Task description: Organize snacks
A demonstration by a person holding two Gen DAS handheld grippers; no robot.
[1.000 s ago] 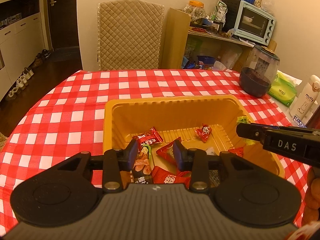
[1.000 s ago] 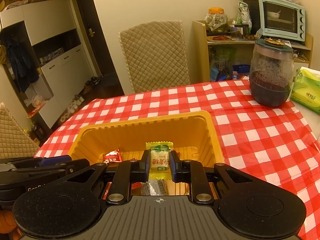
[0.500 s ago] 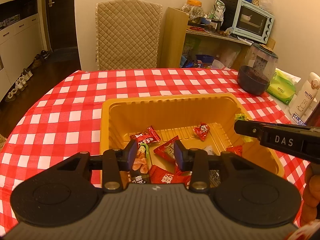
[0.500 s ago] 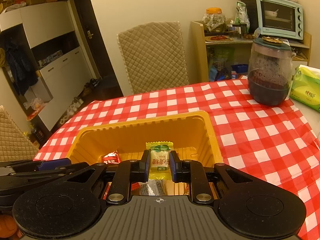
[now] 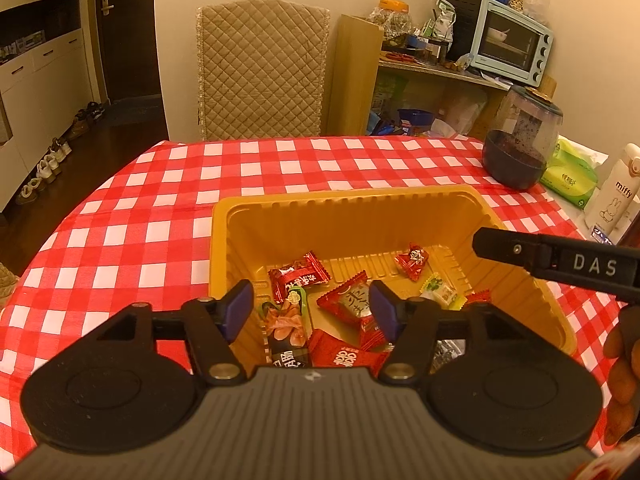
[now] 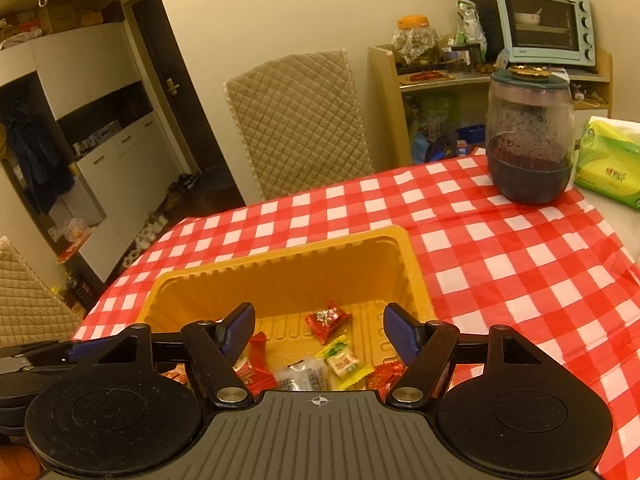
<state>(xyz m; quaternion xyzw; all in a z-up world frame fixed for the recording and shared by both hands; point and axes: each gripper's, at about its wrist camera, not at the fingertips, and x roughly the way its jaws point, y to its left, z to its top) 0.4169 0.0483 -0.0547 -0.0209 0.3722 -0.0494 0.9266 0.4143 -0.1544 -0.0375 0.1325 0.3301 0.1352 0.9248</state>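
Observation:
A yellow tray on the red-checked tablecloth holds several wrapped snacks. My left gripper hangs over the tray's near end, its jaws opening with nothing pressed between them. Below it lie a dark sausage pack and red packets. My right gripper is also opening, over a yellow-green candy that lies loose on the tray floor. A red candy rests farther in. One of the right gripper's fingers reaches in over the tray's right rim.
A dark lidded jar, a green tissue pack and a white bottle stand at the table's far right. A quilted chair is behind the table, and a shelf with a toaster oven beside it. A hand shows at the right.
The right gripper's jaws spread and let go of the yellow-green candy, which now lies in the tray. The left gripper's jaws also widened. Neither hand shifted.

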